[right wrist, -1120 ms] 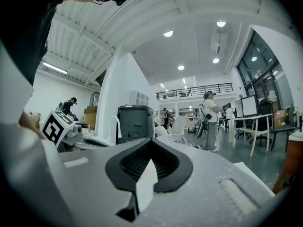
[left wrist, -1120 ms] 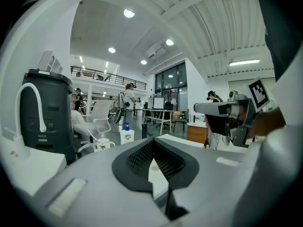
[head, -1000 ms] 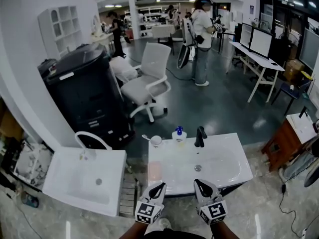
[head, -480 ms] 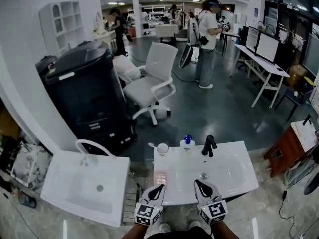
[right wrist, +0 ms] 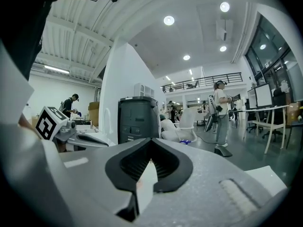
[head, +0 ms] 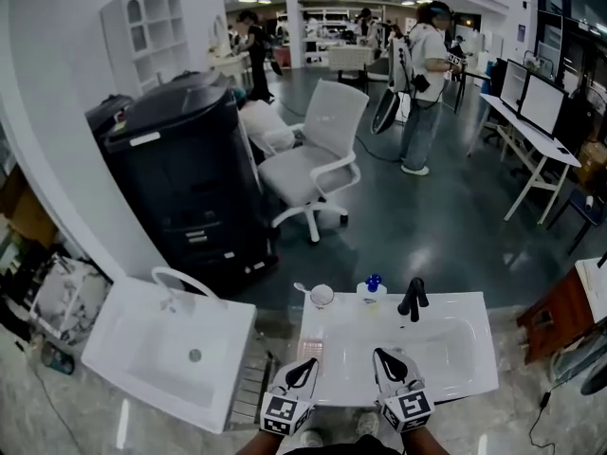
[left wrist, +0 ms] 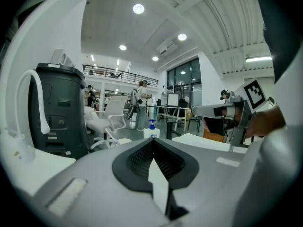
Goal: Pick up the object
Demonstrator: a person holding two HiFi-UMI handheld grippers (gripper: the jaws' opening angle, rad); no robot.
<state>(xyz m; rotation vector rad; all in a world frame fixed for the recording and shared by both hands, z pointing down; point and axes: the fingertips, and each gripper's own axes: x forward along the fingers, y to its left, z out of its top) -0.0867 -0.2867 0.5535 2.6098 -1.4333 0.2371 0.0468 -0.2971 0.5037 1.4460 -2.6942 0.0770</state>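
Note:
Both grippers hang over the near rim of a white basin (head: 474, 349), close together. The left gripper (head: 307, 362) is shut with nothing in it, and so is the right gripper (head: 378, 354). At the basin's far rim stand a black faucet (head: 412, 299), a small bottle with a blue cap (head: 372, 287) and a white cup (head: 321, 296). In the left gripper view the shut jaws (left wrist: 152, 142) point toward the blue-capped bottle (left wrist: 151, 129), well short of it. The right gripper view shows its shut jaws (right wrist: 150, 142) empty.
A second white basin (head: 171, 349) with a curved white tap sits to the left. Behind it stands a tall black bin (head: 180, 178). A white office chair (head: 318, 159) is beyond, and a person (head: 425, 83) stands farther back by desks with monitors (head: 541, 102).
The whole scene has drifted right and down in the head view, so the basin lies nearer the grippers. Both grippers keep the same pose, still shut.

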